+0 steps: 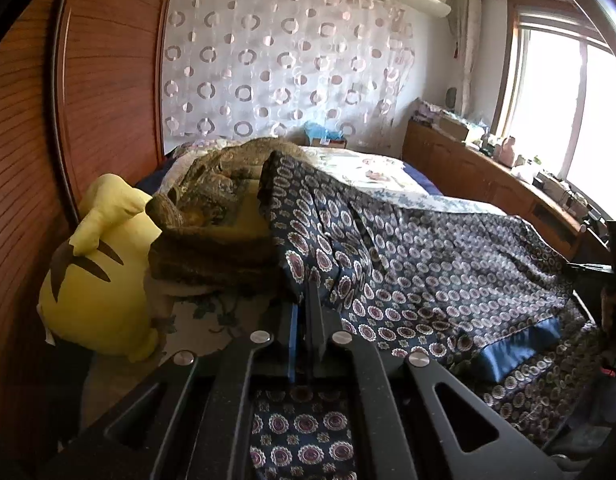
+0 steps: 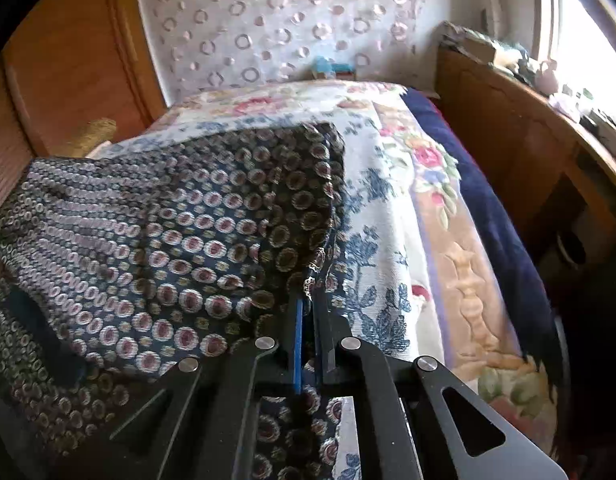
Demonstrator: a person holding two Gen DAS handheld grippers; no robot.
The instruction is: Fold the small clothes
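From the left wrist camera I see my left gripper [image 1: 308, 304] with its two fingers drawn tight together, pinching an edge of the dark patterned garment [image 1: 427, 264], whose navy cloth is covered in rows of round purple-and-white medallions. The cloth runs from that pinch away to the right, lifted and stretched in a sloping sheet above the bed [image 1: 387, 176], with a plain blue hem band [image 1: 519, 344] along its lower right edge and more of the same fabric hanging beneath my gripper body. On the right wrist camera my right gripper [image 2: 308, 308] is likewise pressed shut on the garment's other edge, the fabric bunching just ahead of the blue finger pad [image 2: 298, 344] and spreading off to the left over the floral bedspread [image 2: 387, 208]. That view is blurred, so I can only say the grip seems to sit at a corner or seam of the cloth. To the left of my left gripper lies a yellow plush toy [image 1: 96, 280] against the wooden wardrobe [image 1: 68, 120], touching a folded brownish patterned blanket [image 1: 216, 216] that sits on the bed just beside the garment's far end. Behind the bed hangs a white curtain [image 1: 284, 60] with ring patterns, and a wooden cabinet [image 1: 487, 176] cluttered on top runs along under the bright window [image 1: 567, 112] at right.
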